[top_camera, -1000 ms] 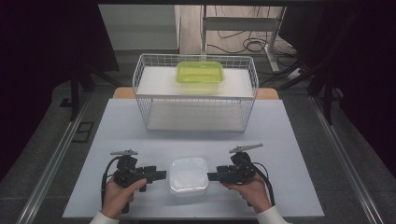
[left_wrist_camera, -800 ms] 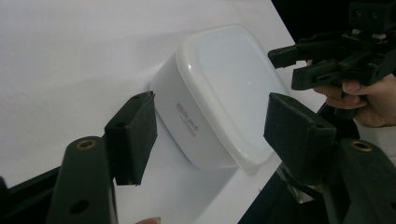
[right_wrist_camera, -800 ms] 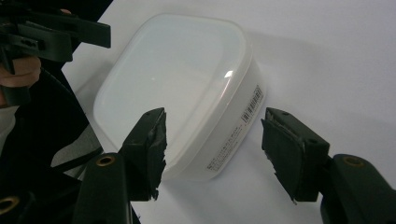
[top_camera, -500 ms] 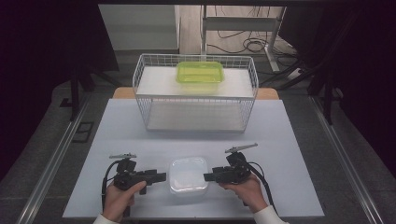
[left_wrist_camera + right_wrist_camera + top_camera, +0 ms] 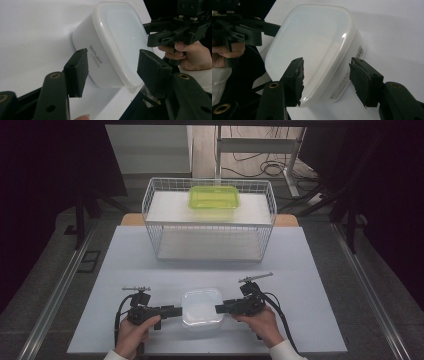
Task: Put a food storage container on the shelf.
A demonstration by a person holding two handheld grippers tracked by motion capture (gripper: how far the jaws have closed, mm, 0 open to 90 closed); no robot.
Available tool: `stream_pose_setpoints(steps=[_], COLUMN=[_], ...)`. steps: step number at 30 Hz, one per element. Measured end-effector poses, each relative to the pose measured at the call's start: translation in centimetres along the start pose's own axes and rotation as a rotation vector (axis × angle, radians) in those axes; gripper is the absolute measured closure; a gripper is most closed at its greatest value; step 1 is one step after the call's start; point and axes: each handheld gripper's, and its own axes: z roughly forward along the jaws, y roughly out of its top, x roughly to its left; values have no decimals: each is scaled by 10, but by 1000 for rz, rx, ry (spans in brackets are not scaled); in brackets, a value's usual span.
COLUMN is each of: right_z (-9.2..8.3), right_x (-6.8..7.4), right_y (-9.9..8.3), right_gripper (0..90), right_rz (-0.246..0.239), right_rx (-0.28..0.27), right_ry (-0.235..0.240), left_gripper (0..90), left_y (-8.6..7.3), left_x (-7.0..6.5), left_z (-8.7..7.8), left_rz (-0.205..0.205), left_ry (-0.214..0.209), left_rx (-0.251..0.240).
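Inventory by count:
- White lidded container (image 5: 202,307): 1, on the surface (image 5: 310,270).
- Green lidded container (image 5: 214,198): 1, inside the basket.
- White wire basket (image 5: 209,222): 1.
- Hand-held grippers: 2, namely left hand-held gripper (image 5: 172,311) and right hand-held gripper (image 5: 223,308).
- Hands: 2, namely left hand (image 5: 132,335) and right hand (image 5: 262,325).
- Surface: 1.

Far on the white-topped table (image 5: 125,270): white wire basket (image 5: 208,220), lime-green translucent plastic container (image 5: 214,197) resting at its far middle. Beyond, on the floor: tangled black cables (image 5: 260,167), grey metal frame (image 5: 260,145). Dark surroundings left and right.
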Motion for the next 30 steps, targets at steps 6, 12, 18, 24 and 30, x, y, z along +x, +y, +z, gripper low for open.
stream_pose_setpoints(steps=[6, 12, 18, 24, 30], right_z=[1, 1, -2, -4, -6], right_x=[0, -2, -4, -6, -6], right_y=[0, 0, 0, -1, -2], right_gripper=[471, 509, 569, 622, 650], right_rz=[15, 32, 55, 77, 89], right_rx=[-3, -2, -7, -16, -18], right_ry=[11, 27, 41, 56, 58], left_gripper=[458, 543, 635, 677, 690], left_y=[-1, -1, -1, -1, -2], left_x=[2, 4, 6, 6, 7], left_z=[6, 12, 14, 12, 11], left_rz=[-15, -46, -58, -66, -72], left_ry=[-17, -54, -66, -74, -82], left_rx=[8, 8, -2, -15, -17])
